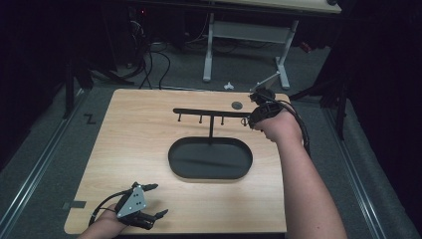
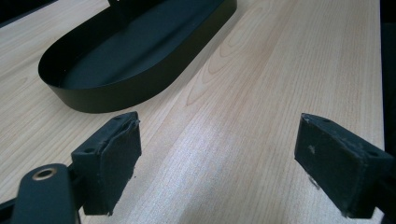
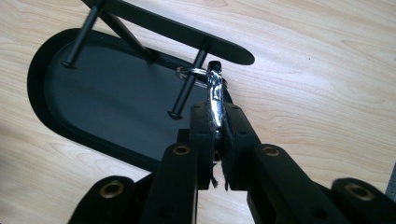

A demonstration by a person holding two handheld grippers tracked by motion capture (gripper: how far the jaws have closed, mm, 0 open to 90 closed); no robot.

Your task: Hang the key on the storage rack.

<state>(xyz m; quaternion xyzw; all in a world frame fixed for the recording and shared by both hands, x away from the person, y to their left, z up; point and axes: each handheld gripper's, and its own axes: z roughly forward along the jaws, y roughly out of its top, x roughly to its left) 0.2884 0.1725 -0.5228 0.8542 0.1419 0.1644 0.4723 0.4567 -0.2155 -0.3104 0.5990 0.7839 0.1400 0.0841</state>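
Note:
A black stand rises from an oval black tray (image 1: 171, 158) at the table's middle, and its horizontal bar (image 1: 209, 112) carries several short pegs that hang down. My right gripper (image 1: 251, 119) is at the bar's right end, shut on a silver metal clip (image 3: 215, 93). The clip's small ring (image 3: 189, 71) touches the end peg (image 3: 187, 91); I cannot tell whether it goes around it. Near the front left edge, my left gripper (image 1: 158, 200) rests open, with bare wood between its pads (image 2: 114, 154) and the tray wall (image 2: 116, 95) just ahead.
A small dark disc (image 1: 237, 105) lies on the wooden table (image 1: 134, 144) behind the bar's right end. Beyond the far edge stand the white legs (image 1: 208, 50) of another table, cables on the floor, and a small white object (image 1: 228, 85).

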